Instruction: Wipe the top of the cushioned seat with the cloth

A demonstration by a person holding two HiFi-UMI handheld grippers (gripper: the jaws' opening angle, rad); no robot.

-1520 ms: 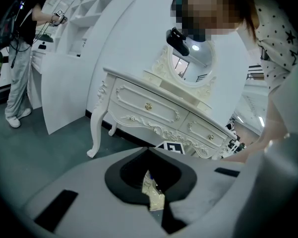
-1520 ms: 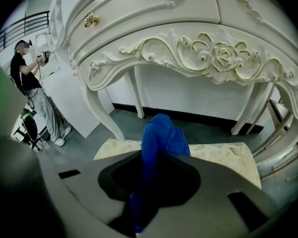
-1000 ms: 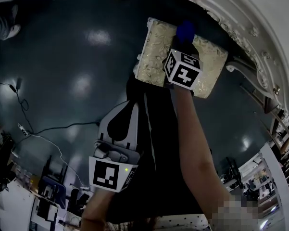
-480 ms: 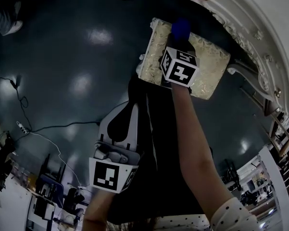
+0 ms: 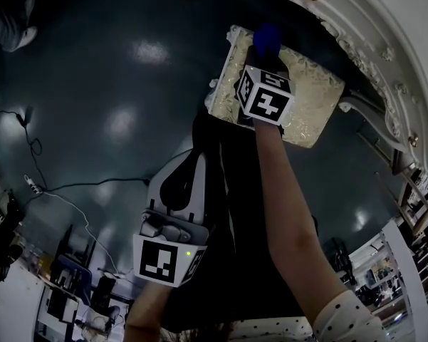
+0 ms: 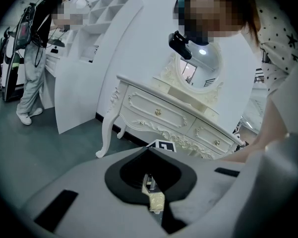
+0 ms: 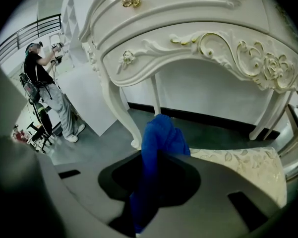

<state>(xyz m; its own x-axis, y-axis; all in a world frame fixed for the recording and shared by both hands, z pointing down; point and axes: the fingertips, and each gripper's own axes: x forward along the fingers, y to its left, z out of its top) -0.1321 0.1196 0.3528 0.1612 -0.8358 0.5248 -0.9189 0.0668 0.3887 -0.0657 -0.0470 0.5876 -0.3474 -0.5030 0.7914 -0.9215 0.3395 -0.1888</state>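
Note:
The cushioned seat is cream with a leaf pattern and stands on the dark floor by a white dressing table. My right gripper reaches over its far left part, shut on a blue cloth that sticks out past the jaws at the seat's far edge. In the right gripper view the blue cloth hangs bunched between the jaws of my right gripper, with the seat at the lower right. My left gripper is held low by the person's body, away from the seat, shut and holding nothing.
The ornate white dressing table curves round the seat's far and right sides; its leg stands just beyond the cloth. A cable lies on the floor at left. A person stands far off by white shelving.
My right gripper has slid the blue cloth a little leftward along the seat's far edge. The left gripper has stayed where it was.

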